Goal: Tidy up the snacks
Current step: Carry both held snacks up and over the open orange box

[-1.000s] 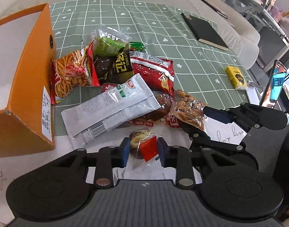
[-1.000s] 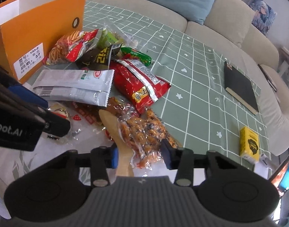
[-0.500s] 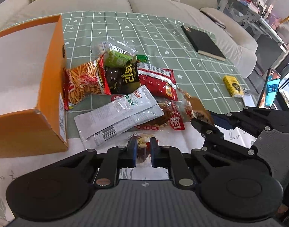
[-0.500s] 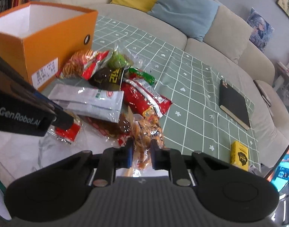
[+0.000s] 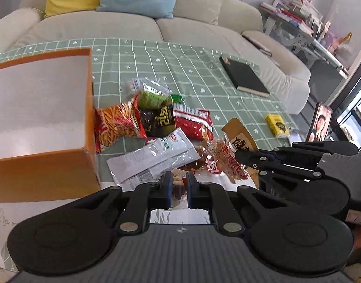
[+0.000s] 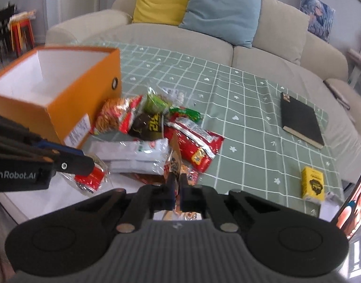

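Note:
My left gripper is shut on a small clear packet with a red label, held above the table's white front edge. My right gripper is shut on a clear bag of brown snacks with a tan card top, lifted off the table. A pile of snacks lies on the green checked cloth: a white pouch, a red bag, an orange-stick bag, a dark packet and a green packet. An open orange box with a white inside stands left of the pile.
A black notebook and a small yellow box lie on the cloth at the right. A phone stands at the right table edge. A beige sofa with cushions runs behind the table.
Both grippers closed on their packets and lifted them up and back from the table. The views now sit higher, showing the box's inside.

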